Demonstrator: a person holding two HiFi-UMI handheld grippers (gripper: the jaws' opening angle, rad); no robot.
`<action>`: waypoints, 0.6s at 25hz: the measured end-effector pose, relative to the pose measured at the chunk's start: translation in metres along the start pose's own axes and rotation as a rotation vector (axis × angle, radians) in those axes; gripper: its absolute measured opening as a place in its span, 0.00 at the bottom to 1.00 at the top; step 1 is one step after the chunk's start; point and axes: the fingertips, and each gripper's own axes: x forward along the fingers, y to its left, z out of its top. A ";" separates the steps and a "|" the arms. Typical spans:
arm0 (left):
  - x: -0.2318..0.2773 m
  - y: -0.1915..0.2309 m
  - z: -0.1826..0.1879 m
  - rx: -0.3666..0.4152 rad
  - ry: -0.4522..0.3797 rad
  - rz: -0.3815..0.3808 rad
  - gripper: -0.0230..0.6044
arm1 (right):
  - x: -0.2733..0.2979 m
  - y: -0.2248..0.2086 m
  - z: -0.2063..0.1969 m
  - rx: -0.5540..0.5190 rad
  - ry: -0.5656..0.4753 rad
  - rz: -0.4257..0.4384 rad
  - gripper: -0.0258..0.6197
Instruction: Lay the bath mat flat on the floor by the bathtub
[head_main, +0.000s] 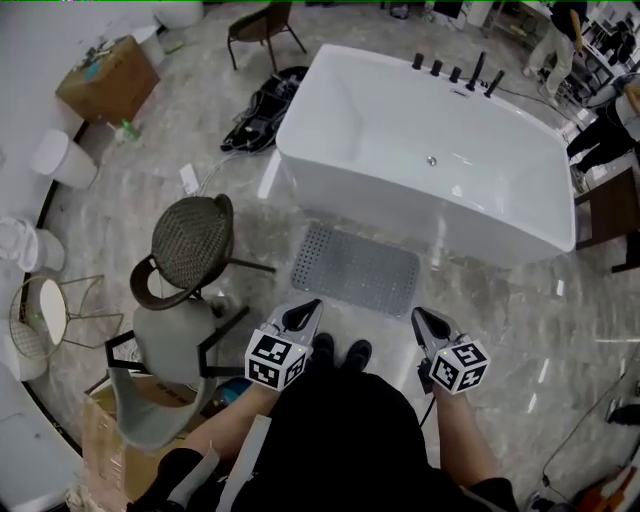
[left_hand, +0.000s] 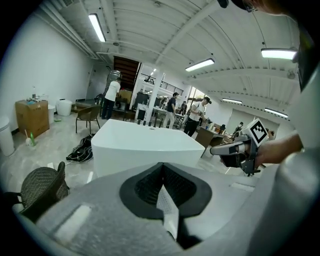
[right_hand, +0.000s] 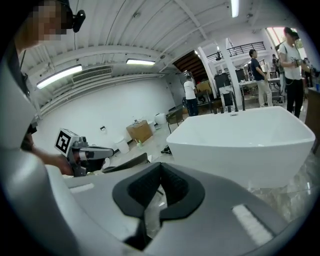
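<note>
Bath mat flat on floor, just beside bathtub. My 2 tools, left gripper and right gripper, hover near mat's near edge, jaws pressed together, holding nothing.

1. The floor is glossy grey marble-look tile that catches the glare of the lamps.
2. A white wall runs along the left, and the white ribbed ceiling carries long strip lights (every one lit).
3. A wooden cabinet stands far left, with a white bin nearer beside it.
4. A dark woven chair sits left of the bathtub; a grey chair stands just nearer.
5. Another dark chair stands far off.
</note>
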 end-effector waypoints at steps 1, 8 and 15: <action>-0.003 -0.004 0.001 0.005 -0.002 -0.015 0.05 | -0.003 0.008 0.005 -0.008 -0.011 -0.005 0.04; -0.016 -0.033 0.050 0.059 -0.076 -0.107 0.05 | -0.025 0.066 0.045 -0.071 -0.081 0.052 0.04; -0.013 -0.088 0.090 0.150 -0.082 -0.198 0.05 | -0.060 0.067 0.077 -0.053 -0.200 0.119 0.04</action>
